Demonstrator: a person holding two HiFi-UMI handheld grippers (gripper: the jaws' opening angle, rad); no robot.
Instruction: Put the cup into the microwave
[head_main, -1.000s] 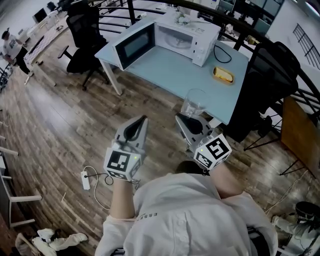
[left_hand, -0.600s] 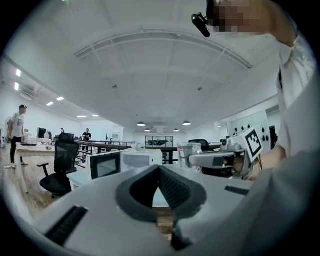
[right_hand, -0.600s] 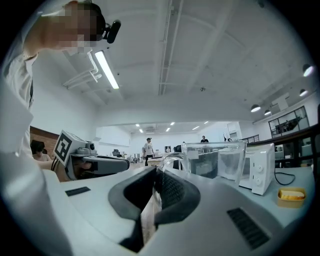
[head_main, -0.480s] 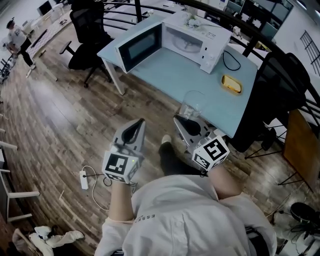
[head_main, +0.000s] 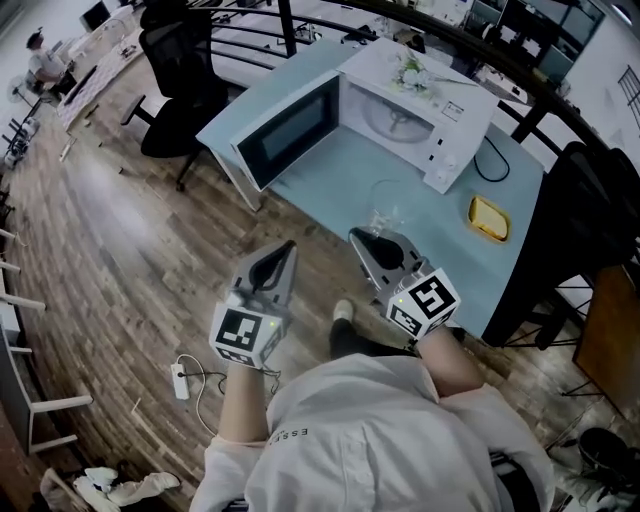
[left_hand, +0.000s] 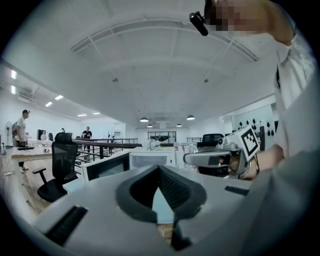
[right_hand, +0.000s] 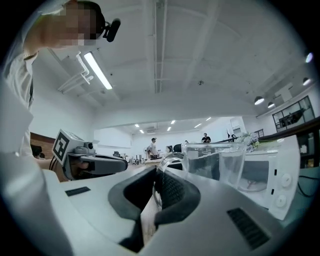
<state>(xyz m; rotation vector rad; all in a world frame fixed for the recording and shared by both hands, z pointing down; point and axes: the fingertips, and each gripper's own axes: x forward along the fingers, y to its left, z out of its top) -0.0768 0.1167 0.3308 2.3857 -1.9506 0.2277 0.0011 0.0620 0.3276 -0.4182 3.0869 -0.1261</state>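
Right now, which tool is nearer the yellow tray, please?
Right. The right tool is at the table, short of the yellow tray; the left tool is farther, over the floor.

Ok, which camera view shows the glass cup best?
The right gripper view: the glass cup fills the middle, its handle pinched between the fingers of the right gripper. The head view shows it from above, small and see-through against the table. The left gripper view shows only a faint, distant glimpse.
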